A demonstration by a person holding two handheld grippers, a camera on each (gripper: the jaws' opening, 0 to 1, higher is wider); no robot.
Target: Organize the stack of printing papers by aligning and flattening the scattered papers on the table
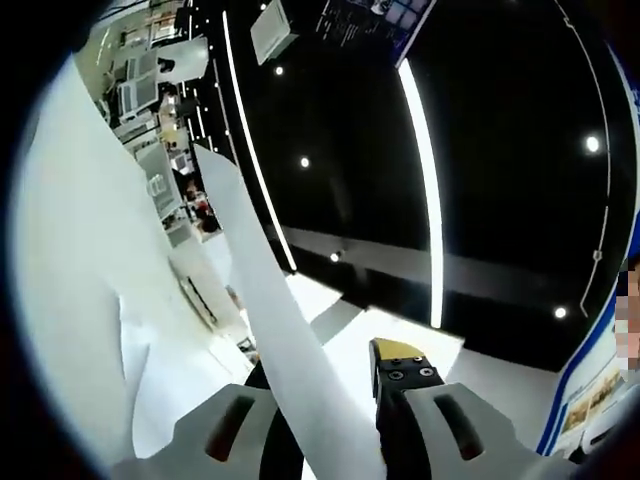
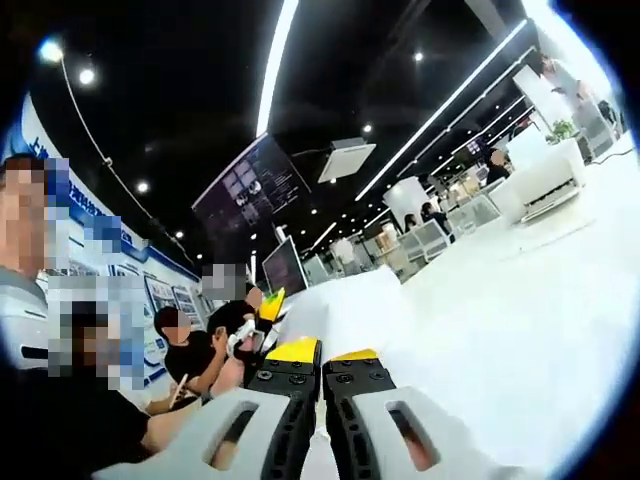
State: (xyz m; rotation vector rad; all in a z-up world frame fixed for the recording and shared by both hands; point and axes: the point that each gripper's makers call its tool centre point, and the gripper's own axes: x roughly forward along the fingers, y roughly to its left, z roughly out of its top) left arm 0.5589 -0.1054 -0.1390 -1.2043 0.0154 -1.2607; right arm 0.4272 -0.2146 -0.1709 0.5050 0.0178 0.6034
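In the left gripper view a white sheet of printing paper (image 1: 260, 280) runs edge-on from between the jaws up toward the ceiling, and more white paper (image 1: 80, 260) spreads across the left side. My left gripper (image 1: 335, 368) is shut on this paper. Its yellow-tipped right finger (image 1: 400, 352) shows, while the left finger is mostly hidden behind the sheet. In the right gripper view my right gripper (image 2: 325, 352) has its two yellow-tipped jaws pressed together on white paper (image 2: 480, 330), which stretches away to the right.
Both cameras tilt up toward a dark ceiling with long light strips (image 1: 425, 190). People sit at the left (image 2: 200, 350) of the right gripper view. White furniture and partitions (image 2: 540, 180) stand far off at the right.
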